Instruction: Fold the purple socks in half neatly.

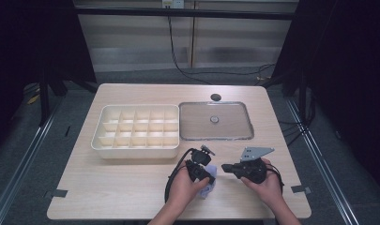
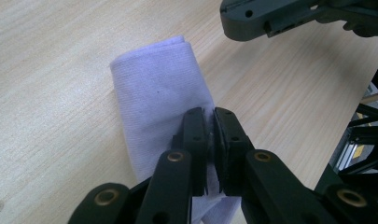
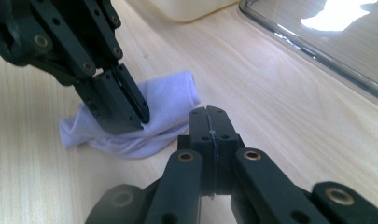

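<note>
The compartment tray (image 1: 136,132) sits left of the lid (image 1: 216,121) on the table (image 1: 108,187). Nearer the person, the cloth (image 1: 208,187) lies between the left gripper (image 1: 200,172) and the right gripper (image 1: 226,168).

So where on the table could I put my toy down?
The bare wood left of the cloth, in front of the divided tray, is free. It is crowded where the left gripper and right gripper meet by the cloth.

Pale wood-grain rectangular surface (image 1: 131,187) on grey carpeted floor (image 1: 19,154); black curtains (image 1: 356,70) either side, beige panelled wall (image 1: 234,42) behind.
</note>
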{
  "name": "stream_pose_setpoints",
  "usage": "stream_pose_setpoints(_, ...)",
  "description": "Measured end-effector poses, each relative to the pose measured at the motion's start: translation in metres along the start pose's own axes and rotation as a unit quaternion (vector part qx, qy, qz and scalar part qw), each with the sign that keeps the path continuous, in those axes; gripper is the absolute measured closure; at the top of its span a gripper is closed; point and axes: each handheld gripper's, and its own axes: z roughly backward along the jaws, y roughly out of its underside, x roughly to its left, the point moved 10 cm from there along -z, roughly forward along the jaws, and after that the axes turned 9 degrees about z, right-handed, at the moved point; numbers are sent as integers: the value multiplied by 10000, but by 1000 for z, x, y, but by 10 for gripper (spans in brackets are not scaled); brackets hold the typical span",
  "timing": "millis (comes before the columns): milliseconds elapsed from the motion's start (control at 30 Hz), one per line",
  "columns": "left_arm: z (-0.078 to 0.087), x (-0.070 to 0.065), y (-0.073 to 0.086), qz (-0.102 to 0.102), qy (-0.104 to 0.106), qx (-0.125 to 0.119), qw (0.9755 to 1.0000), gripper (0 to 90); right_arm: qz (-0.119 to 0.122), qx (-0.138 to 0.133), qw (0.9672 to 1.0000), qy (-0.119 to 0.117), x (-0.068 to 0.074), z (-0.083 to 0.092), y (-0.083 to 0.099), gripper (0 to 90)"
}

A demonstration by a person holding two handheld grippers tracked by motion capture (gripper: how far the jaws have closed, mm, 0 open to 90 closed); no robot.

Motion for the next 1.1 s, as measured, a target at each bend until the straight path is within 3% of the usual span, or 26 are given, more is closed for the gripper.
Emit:
stream_pose_setpoints(700,-1,0,0,48,78,-135,9999,842,170,-73,9997,-181,8,-20,-27,900)
stream_pose_setpoints(1100,0,1,1,15,94,-180,9998,841,144,112,9994,-284,10,-37,-23,900)
